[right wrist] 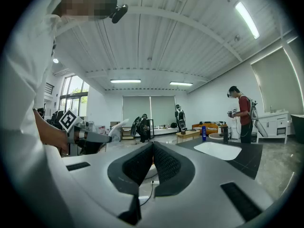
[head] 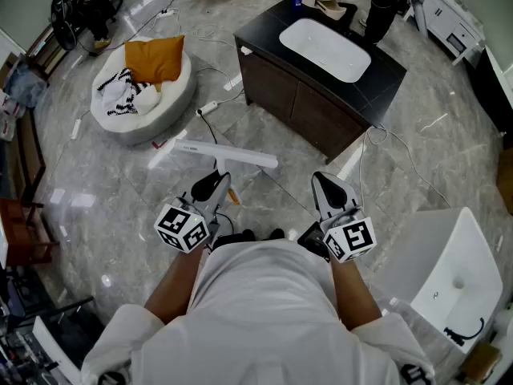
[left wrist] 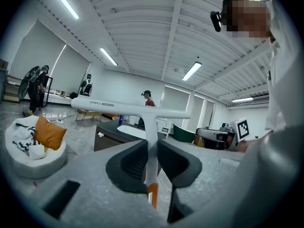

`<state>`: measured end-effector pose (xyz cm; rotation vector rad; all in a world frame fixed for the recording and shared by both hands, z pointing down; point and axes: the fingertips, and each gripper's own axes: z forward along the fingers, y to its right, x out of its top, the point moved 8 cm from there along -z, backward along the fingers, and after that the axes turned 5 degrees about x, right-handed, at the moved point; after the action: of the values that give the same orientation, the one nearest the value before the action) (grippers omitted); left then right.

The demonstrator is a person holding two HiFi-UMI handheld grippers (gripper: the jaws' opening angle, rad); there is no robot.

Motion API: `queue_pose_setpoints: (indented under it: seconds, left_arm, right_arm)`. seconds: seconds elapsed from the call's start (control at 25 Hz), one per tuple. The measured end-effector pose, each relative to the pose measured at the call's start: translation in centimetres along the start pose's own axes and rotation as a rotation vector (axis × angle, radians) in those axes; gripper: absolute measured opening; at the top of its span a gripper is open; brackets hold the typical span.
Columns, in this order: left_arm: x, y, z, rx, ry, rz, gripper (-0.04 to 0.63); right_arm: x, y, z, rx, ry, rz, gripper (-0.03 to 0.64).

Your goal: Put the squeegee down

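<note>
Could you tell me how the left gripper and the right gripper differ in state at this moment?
The left gripper is shut on the handle of the white squeegee; the right gripper is shut on nothing. The left gripper's jaws are parted by that handle; the right gripper's jaws touch. Both point forward.

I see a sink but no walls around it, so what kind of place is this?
Probably a testing hall or showroom, not a home bathroom: the sink cabinet stands alone in the middle of the floor, a white tub sits apart, and cables trail around.
</note>
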<state>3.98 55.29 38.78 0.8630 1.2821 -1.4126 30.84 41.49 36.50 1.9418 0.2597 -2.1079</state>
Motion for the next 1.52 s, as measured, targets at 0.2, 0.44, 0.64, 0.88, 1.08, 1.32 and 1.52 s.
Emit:
queue_pose_setpoints:
  seconds: [0.2, 0.44, 0.64, 0.88, 1.08, 1.32, 1.52]
  left_arm:
    - [-0.2, 0.4, -0.5, -0.002, -0.003, -0.007, 0.077]
    - [-0.7, 1.0, -0.6, -0.006, -0.006, -0.031, 0.077]
    - [-0.9, 1.9, -0.5, -0.003, -0.005, -0.023, 0.077]
    - [-1.4, 2.6, -0.3, 0.039, -0.045, -0.008, 0.075]
    - [-1.8, 2.9, -0.3, 0.07, -0.056, -0.008, 0.077]
    - [-2.2, 3.3, -0.7, 0.085, -0.069, -0.022, 0.077]
    - [-2.4, 3.1, -1.4, 0.083, -0.081, -0.025, 0.077]
  right_arm:
    - [-0.2, -0.4, -0.7, 0.002, -0.003, 0.0, 0.015]
    - [-0.5, -0.2, -1.9, 0.014, 0.01, 0.022, 0.015]
    - [-0.7, 0.4, -3.1, 0.009, 0.031, 0.033, 0.015]
    - [-1.3, 1.4, -4.3, 0.0, 0.025, 0.049, 0.015]
    - [-2.1, 2.5, -5.2, -0.003, 0.023, 0.071, 0.015]
    - [-3.4, 3.1, -5.8, 0.0, 0.02, 0.108, 0.015]
    - [-4.3, 2.6, -5.5, 0.01, 0.008, 0.141, 0.015]
